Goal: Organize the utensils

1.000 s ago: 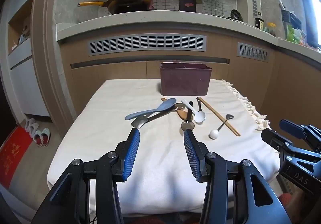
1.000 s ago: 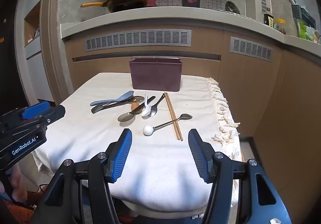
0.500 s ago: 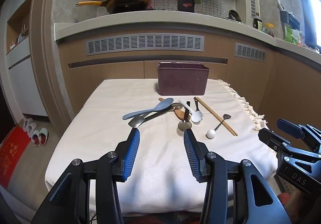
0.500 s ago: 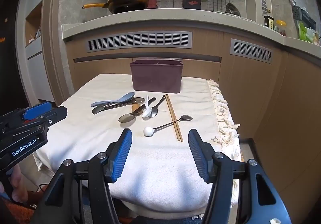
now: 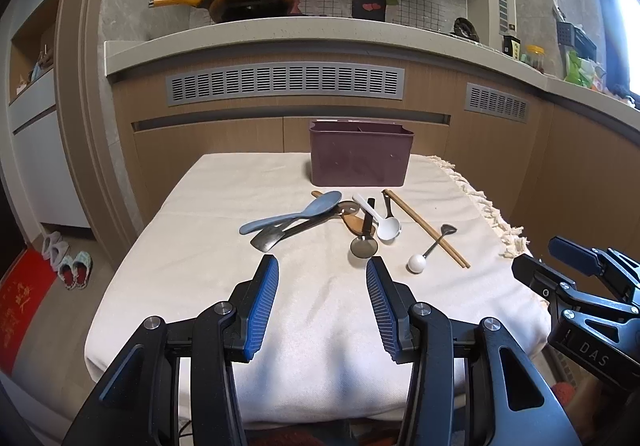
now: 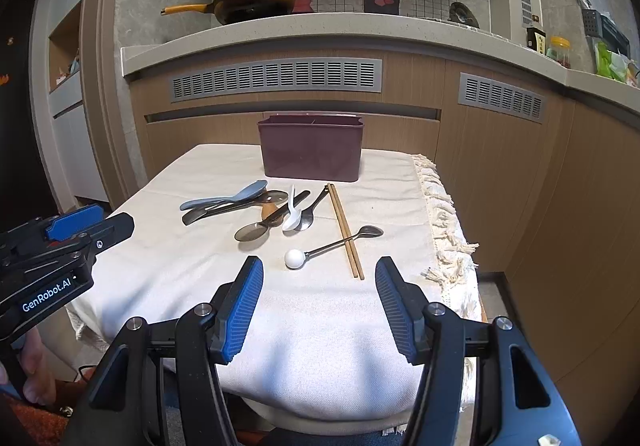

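A cloth-covered table (image 5: 192, 278) carries scattered utensils (image 5: 360, 222) and a maroon bin (image 5: 360, 158).

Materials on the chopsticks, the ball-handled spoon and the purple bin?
Chopsticks: likely wood or bamboo, matte tan with a grain-like tone. Ball-handled spoon: shiny grey metal stem and bowl; white ball end looks plastic or ceramic, unclear. Purple bin: probably matte moulded plastic, rounded rim.

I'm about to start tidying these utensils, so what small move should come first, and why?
Probably ease the right tongs forward and down onto the ball-handled spoon: both tongs are open and empty, and that spoon lies nearest, apart from the pile, crossing only the chopsticks.
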Demonstrator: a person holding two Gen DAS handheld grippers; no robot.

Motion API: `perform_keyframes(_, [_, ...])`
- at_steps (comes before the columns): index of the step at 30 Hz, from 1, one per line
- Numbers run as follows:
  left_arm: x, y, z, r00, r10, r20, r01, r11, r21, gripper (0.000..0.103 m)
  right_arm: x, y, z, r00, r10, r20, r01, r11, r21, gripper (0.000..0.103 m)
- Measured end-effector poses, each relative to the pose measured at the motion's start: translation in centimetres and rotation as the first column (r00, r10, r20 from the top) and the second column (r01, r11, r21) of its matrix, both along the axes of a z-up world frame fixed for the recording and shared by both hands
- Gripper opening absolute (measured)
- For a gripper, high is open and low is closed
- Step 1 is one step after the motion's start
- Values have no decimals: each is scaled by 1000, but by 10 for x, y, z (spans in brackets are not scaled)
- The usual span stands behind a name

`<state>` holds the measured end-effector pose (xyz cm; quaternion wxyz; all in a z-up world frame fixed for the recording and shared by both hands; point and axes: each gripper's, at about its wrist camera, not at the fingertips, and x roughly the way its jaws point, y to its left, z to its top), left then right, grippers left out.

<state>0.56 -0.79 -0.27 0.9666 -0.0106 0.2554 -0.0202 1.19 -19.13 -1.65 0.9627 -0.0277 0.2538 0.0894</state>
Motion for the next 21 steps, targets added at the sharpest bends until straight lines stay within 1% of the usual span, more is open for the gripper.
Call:
perform_keyframes(1, [-5,5,0,1000,2,1,-2,1000,-1,47,1,1,0,1000,-1,-3,1,1000,-1,56])
perform_keyframes(21, [-2,2,-3,1000,-12,-4,12,1000,-6,47,4,-1,0,1000,-3,-7,3,1000,2,56])
